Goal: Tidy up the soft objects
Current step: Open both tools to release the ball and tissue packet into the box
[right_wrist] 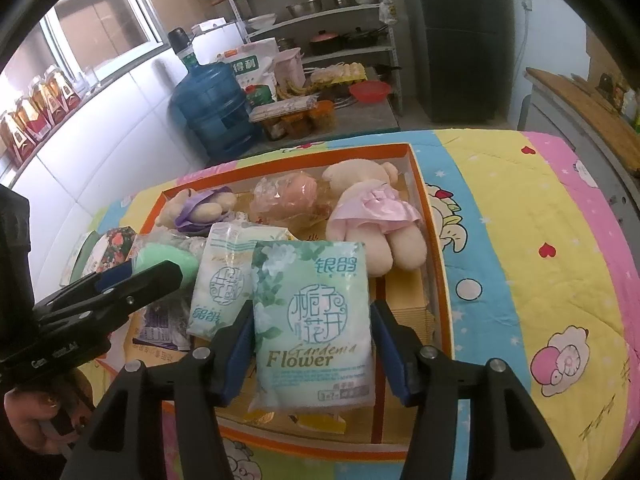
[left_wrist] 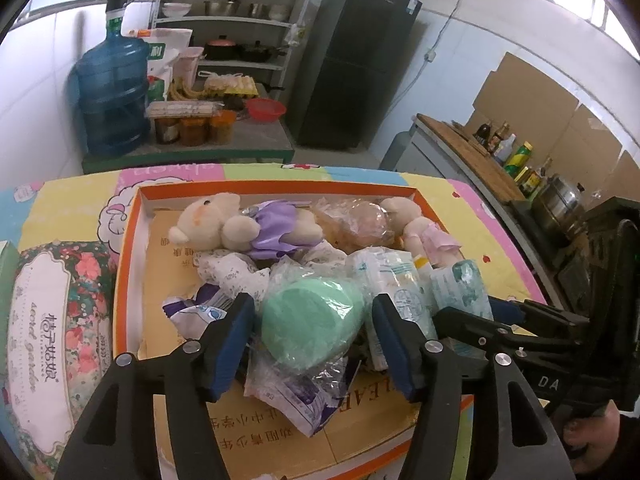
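Two grippers stood over the orange-rimmed box (right_wrist: 430,216). Between the left gripper's (left_wrist: 314,322) parted jaws lay the green wrapped sponge (left_wrist: 312,320), untouched. The right gripper (right_wrist: 312,334) straddled the tissue pack (right_wrist: 312,320), pads just clear. Bare box floor showed beside the pack's right edge.

Both tools are angled down and forward, side by side. The left tool (left_wrist: 314,320) has its jaws spread wide, blue pads (left_wrist: 236,328) clear on either side of what's between them. The right tool (right_wrist: 312,332) is parted too, its pads not pressing on anything. A hand (right_wrist: 36,416) grips the left tool's handle; another hand (left_wrist: 592,436) holds the right.
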{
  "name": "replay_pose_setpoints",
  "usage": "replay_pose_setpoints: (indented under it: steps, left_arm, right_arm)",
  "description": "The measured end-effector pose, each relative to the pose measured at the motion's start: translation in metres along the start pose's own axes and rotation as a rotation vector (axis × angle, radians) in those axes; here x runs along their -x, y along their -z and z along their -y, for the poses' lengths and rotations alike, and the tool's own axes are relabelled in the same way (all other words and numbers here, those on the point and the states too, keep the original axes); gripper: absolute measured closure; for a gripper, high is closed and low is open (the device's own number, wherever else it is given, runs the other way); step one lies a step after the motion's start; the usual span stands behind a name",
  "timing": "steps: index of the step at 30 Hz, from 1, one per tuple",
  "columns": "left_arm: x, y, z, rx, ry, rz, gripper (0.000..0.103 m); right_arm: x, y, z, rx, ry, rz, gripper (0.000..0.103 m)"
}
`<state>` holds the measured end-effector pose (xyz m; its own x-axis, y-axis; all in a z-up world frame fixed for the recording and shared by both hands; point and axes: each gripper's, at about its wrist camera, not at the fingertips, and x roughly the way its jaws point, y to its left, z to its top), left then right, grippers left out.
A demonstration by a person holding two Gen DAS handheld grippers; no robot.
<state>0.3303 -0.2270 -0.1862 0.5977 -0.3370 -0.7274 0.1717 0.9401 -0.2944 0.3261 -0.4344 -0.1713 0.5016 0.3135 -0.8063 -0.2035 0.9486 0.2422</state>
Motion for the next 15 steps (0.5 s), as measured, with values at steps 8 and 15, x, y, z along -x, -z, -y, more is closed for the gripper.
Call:
replay_pose_setpoints:
  steps: [8,15]
  left_arm:
    - [0.013,-0.003,0.003,-0.011,0.003,0.025,0.036]
    - [0.032,-0.007,0.006,-0.021,0.010,0.057,0.035]
  right_arm:
    - [0.013,-0.002,-0.001,0.012,0.009,0.027,0.045]
    - [0.033,-0.002,-0.007,0.031,0.032,0.069,0.045]
